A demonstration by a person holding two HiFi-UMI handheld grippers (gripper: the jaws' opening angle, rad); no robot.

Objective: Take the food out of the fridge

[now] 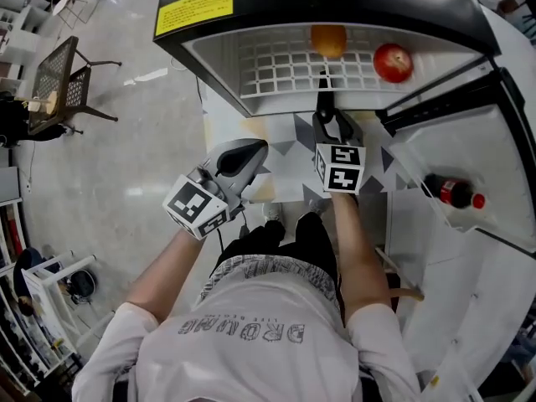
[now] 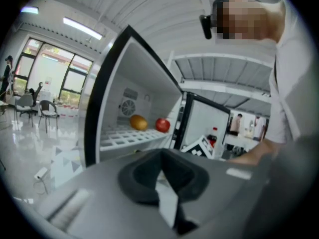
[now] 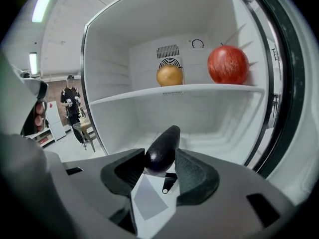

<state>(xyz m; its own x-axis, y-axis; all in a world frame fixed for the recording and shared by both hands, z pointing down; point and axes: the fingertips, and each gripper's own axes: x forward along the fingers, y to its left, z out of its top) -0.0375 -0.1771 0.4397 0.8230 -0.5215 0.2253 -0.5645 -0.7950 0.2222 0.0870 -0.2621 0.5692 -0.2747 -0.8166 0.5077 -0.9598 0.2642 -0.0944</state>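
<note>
Clamping on a dark purple eggplant [image 3: 167, 141], the right tongs [image 3: 160, 157] are pressing both pads against its near end, while its far end is sticking out ahead into the mouth of the open fridge [image 3: 114, 49]. The eggplant is hanging in the lower space of the fridge, under the white shelf [image 3: 149, 94]; whether it is touching the fridge floor cannot be told.

The left tongs [image 2: 162, 156] are sitting with their dark pads together at the tips and nothing between them. In the head view they are hovering outside the fridge, to the left of the right tongs and further back from the opening, angled toward it.

Up on the shelf, an orange fruit [image 3: 169, 75] is sitting at the back near the round fan grille [image 3: 172, 62], and a red apple [image 3: 228, 64] is sitting to its right, near the side wall. The two are lying apart from each other.

From the head view, the fridge door [image 1: 469, 249] is standing open on the right, and a cola bottle [image 1: 452, 192] with a red cap is lying in its door shelf. A yellow label [image 1: 193, 10] is showing on the black top of the fridge. A mat [image 1: 285, 162] with grey triangles is lying on the floor in front of the opening, under both tongs. Off to the left a dark chair [image 1: 59, 82] is standing on the shiny floor.
</note>
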